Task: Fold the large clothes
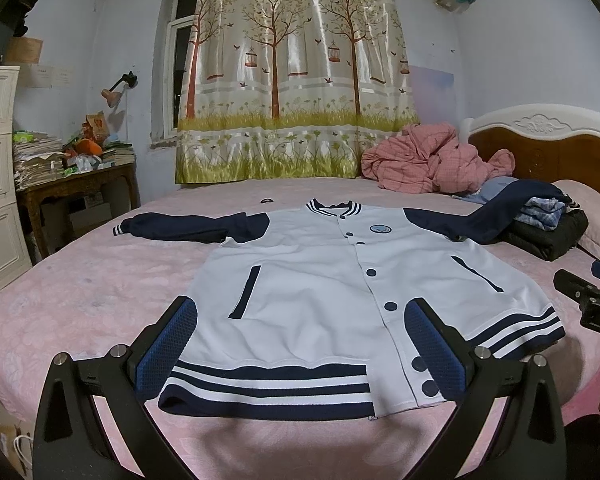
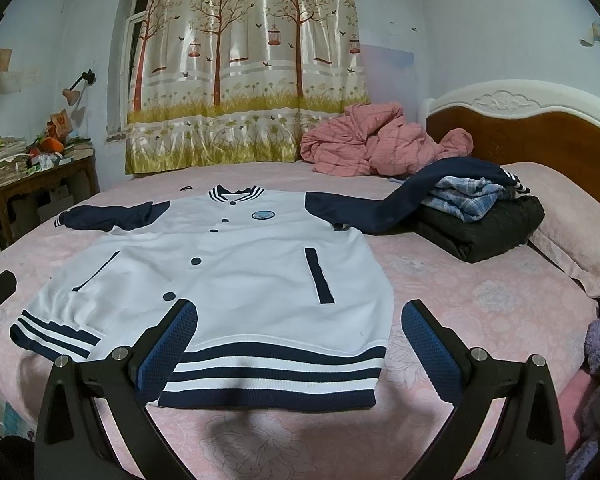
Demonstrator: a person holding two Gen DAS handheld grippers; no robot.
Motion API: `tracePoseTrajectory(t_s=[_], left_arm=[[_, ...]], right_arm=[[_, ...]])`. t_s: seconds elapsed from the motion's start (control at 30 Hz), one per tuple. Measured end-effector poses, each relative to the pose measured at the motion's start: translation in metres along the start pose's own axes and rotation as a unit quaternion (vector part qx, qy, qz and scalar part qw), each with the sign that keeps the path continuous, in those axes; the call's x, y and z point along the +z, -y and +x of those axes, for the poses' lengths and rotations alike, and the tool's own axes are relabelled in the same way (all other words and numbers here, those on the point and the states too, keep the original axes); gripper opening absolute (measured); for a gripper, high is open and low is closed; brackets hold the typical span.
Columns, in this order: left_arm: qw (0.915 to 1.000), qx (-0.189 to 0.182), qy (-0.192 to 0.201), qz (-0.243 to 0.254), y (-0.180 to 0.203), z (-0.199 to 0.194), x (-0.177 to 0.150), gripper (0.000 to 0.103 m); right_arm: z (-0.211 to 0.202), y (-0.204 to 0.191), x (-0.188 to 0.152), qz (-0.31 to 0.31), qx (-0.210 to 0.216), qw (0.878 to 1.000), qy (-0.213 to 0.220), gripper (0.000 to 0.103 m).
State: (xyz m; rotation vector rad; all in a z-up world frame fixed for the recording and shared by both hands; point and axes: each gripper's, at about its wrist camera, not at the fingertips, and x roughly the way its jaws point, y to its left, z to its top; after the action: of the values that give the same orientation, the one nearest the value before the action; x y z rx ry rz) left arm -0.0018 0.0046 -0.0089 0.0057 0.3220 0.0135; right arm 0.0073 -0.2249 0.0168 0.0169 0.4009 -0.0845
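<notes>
A white baseball jacket (image 1: 308, 280) (image 2: 236, 276) with navy sleeves, navy buttons and a striped hem lies face up and flat on the pink bed. Its left sleeve (image 1: 188, 226) stretches out sideways. Its right sleeve (image 2: 420, 188) drapes up over a pile of folded clothes. My left gripper (image 1: 300, 320) hovers open above the hem, left of the button row. My right gripper (image 2: 300, 322) hovers open over the hem's right corner. Neither holds anything. The right gripper's body (image 1: 588, 300) shows at the edge of the left wrist view.
A pile of folded clothes (image 2: 484, 220) with a black coat at the bottom sits right of the jacket. A crumpled pink quilt (image 2: 380, 144) lies by the headboard (image 2: 540, 120). A pillow (image 2: 580, 232) lies at right. A cluttered wooden table (image 1: 76, 188) stands left of the bed (image 2: 480, 300).
</notes>
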Motion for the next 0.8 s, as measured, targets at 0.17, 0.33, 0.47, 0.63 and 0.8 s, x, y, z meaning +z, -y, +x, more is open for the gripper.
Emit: tracePoseTrajectory(t_s=[0.17, 0.33, 0.47, 0.63, 0.8], left_arm=[[1.0, 0.0, 0.001, 0.0, 0.0004, 0.0001, 0.0004, 0.103], [1.0, 0.0, -0.002, 0.004, -0.0001, -0.0001, 0.0011, 0.103], [0.9999, -0.009, -0.006, -0.004, -0.0026, 0.0001, 0.0019, 0.103], [0.9998, -0.01, -0.005, -0.016, -0.0072, -0.0002, 0.0029, 0.103], [0.9999, -0.007, -0.001, -0.01, -0.0059, -0.0019, 0.0044, 0.103]], right_arm=[[-0.0001, 0.0003, -0.0004, -0.001, -0.001, 1.0, 0.0, 0.103], [0.0001, -0.0003, 0.0002, 0.0, -0.002, 1.0, 0.001, 0.103], [0.0004, 0.0004, 0.0004, -0.003, -0.001, 1.0, 0.0, 0.103], [0.0007, 0.0008, -0.0001, -0.003, -0.002, 1.0, -0.002, 0.103], [0.0011, 0.0024, 0.0007, -0.001, -0.002, 1.0, 0.0, 0.103]])
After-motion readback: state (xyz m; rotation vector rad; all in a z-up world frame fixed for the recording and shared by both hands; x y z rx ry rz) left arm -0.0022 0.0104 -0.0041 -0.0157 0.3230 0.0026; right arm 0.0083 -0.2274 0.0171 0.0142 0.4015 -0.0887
